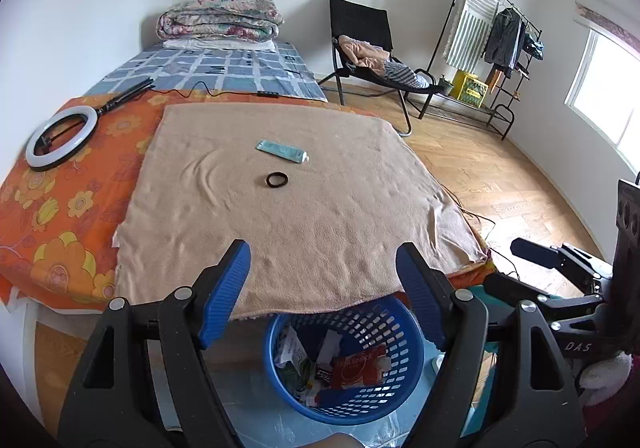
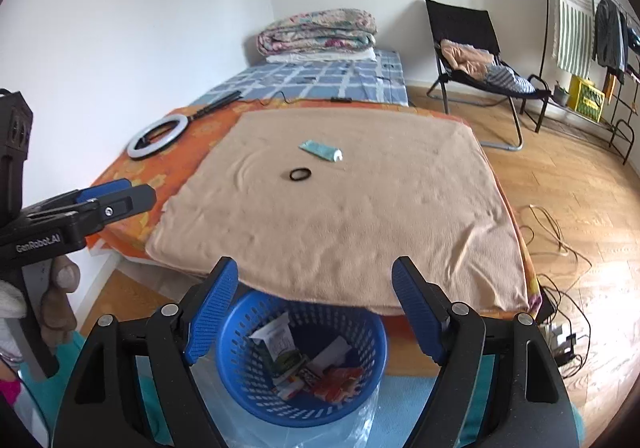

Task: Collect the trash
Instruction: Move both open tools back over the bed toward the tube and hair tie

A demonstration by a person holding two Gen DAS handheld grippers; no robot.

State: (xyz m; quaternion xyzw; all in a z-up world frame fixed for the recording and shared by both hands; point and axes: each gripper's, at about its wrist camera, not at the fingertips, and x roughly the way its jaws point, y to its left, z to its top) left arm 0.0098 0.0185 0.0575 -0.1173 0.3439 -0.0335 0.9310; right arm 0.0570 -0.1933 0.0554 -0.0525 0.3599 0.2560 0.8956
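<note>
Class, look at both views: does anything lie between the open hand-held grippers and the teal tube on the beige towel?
Only the black hair-tie ring lies nearer on the beige towel, just short of the teal tube; otherwise nothing visible.

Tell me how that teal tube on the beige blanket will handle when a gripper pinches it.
The teal tube looks flattened, so it probably squashes and bends rather than rolls. It seems light. Lying flat on the soft beige blanket, it may sink as fingers press down, so fabric could get pinched too.

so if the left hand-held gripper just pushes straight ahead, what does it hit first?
Probably the beige blanket on the bed: the open left hand-held gripper points across it, above the blue basket. Depth is unclear.
</note>
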